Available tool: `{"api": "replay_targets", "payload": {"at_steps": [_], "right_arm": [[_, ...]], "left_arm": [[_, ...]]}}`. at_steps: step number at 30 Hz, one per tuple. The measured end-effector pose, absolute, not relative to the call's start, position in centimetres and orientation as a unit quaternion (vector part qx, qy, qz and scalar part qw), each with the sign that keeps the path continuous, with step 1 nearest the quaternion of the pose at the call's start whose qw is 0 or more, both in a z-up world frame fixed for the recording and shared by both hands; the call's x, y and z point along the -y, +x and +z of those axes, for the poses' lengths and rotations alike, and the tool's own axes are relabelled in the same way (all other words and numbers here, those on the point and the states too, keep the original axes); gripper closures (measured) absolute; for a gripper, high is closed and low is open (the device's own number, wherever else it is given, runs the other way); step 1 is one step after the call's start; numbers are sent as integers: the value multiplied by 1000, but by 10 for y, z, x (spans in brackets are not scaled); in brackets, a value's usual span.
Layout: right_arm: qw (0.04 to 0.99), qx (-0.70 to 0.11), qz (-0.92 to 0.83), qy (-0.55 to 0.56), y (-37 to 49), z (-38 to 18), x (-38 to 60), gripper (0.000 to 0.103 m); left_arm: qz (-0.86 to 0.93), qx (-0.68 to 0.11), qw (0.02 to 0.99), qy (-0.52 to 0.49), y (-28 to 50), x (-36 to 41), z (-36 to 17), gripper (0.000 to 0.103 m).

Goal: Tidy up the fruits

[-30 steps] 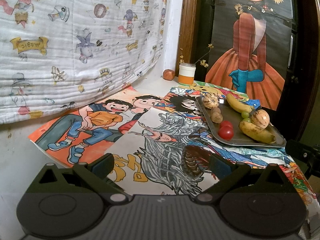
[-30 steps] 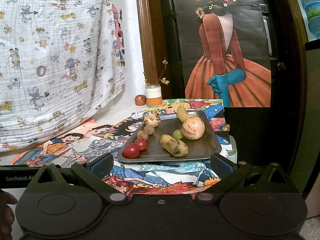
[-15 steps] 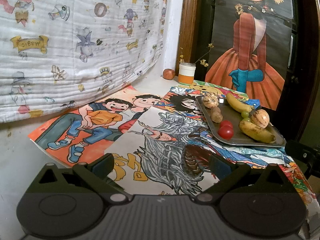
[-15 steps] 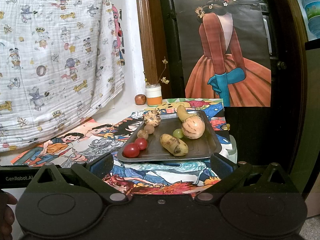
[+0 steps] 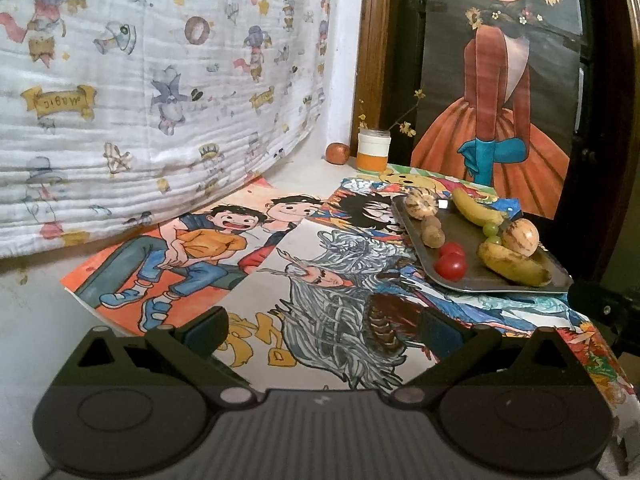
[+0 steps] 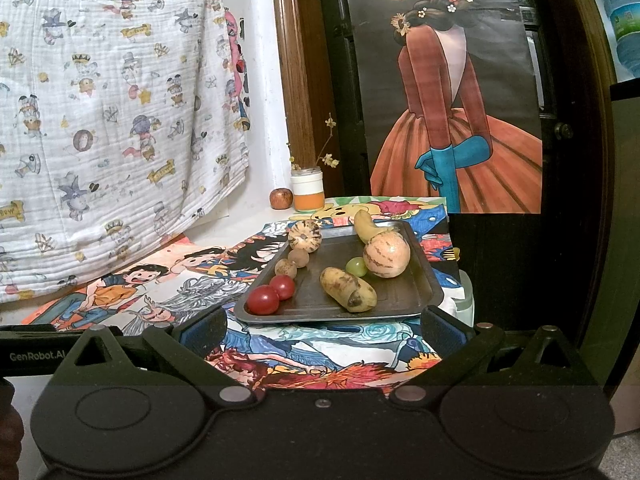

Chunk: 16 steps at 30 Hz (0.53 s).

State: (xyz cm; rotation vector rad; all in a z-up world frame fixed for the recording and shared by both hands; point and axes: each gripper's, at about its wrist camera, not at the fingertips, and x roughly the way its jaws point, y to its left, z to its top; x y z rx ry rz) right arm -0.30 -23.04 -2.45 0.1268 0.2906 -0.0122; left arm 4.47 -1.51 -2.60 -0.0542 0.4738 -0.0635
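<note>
On the dark tray (image 6: 416,300) at centre frame in the right wrist view, two smooth red tomatoes (image 6: 263,299) sit lower left, likely soft and slippery, best pinched gently across the middle. To their right a spotted banana (image 6: 348,289) looks bruise-prone; a striped melon (image 6: 386,255) seems heaviest. All lie well ahead of the right gripper (image 6: 322,326), jaws wide and empty. The left gripper (image 5: 322,326) is likewise spread, its fruit upper right.
</note>
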Motion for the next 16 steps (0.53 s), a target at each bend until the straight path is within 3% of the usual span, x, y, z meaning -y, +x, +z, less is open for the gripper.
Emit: {"api": "replay_targets", "payload": {"at_steps": [16], "right_arm": [[987,-145,-6,64,-2,-24,231,0]], "left_arm": [[-42,-238,970,-30,46,14,-26,0]]}}
